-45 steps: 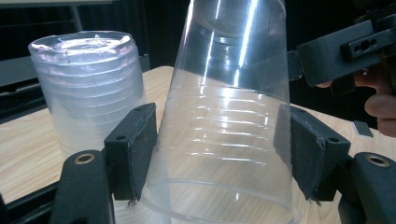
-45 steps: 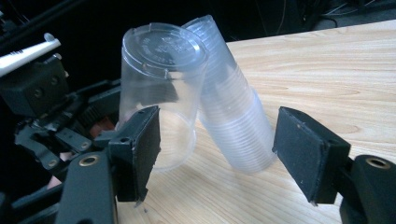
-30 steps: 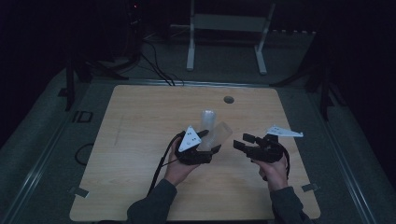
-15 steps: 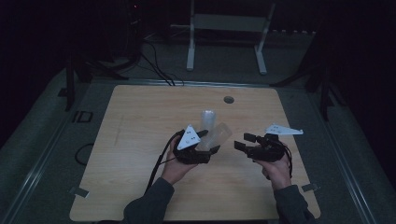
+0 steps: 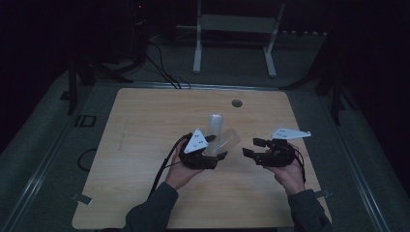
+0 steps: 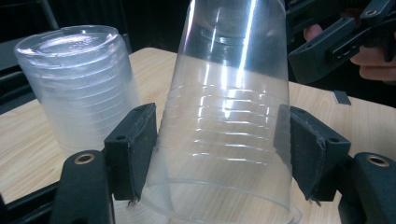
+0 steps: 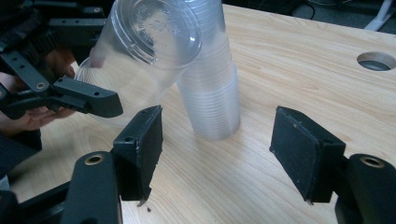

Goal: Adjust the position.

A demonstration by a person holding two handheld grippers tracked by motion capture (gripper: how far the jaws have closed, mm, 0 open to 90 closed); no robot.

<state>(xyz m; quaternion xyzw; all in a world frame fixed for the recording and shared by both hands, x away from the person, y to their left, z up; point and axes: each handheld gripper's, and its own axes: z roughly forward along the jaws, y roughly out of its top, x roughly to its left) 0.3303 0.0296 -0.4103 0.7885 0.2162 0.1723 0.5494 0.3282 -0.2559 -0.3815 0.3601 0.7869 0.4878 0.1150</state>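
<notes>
My left gripper (image 5: 218, 152) is shut on a clear plastic cup (image 5: 227, 140). The cup is tilted, its base pointing right, and in the left gripper view both pads press its ribbed wall (image 6: 229, 126). Just behind it a stack of clear cups (image 5: 214, 123) stands upside down on the wooden table (image 5: 145, 125); the stack (image 7: 212, 88) also shows in the right gripper view. My right gripper (image 5: 251, 147) hovers to the right of the held cup, pointing at it. It is open, with bare tabletop between its jaws (image 7: 219, 140).
A round cable hole (image 5: 236, 103) lies in the table near the far edge. Behind the table stand a white metal frame (image 5: 232, 29) and loose cables (image 5: 159, 72) on the dark floor. Wide bare wood lies left of the hands.
</notes>
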